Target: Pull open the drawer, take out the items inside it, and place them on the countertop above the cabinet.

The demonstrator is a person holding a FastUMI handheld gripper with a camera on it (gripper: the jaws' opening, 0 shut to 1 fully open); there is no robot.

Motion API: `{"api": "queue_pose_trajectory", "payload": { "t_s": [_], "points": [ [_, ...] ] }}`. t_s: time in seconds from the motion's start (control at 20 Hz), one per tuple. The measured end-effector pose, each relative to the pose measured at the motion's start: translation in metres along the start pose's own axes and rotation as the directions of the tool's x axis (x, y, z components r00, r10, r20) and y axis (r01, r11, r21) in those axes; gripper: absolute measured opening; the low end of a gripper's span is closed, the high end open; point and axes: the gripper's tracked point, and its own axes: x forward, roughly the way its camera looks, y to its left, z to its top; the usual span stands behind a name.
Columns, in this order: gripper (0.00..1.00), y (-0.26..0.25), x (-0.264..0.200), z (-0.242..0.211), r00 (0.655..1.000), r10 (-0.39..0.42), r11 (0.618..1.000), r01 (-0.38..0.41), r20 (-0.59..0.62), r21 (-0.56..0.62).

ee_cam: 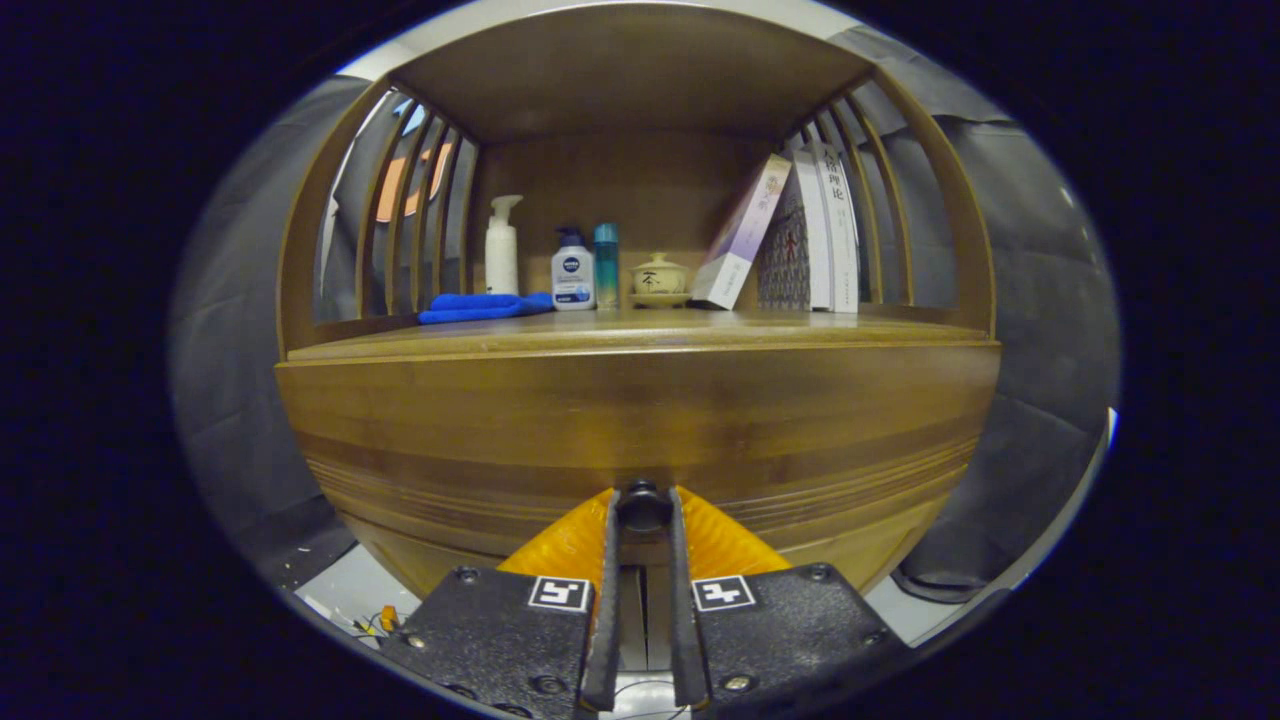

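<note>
A wooden cabinet fills the view. Its drawer front spans the lower part and carries a small dark round knob at its middle. My gripper is shut on that knob, with one finger pressed to each side of it. The drawer looks closed or nearly so; nothing of its inside can be seen. Above the drawer lies the countertop, a wooden shelf surface under a wooden roof with slatted sides.
On the countertop stand a white pump bottle, a white and blue bottle, a teal bottle, a small lidded cup on a saucer, leaning books and a folded blue cloth. Small wires lie on the white floor.
</note>
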Motion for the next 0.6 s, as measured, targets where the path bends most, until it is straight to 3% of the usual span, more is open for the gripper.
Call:
{"api": "queue_pose_trajectory", "payload": {
  "t_s": [0.6],
  "points": [
    [0.24,-0.003,-0.027,-0.009,1.000,0.003,1.000,-0.003,-0.012,0.002]
  ]
}}
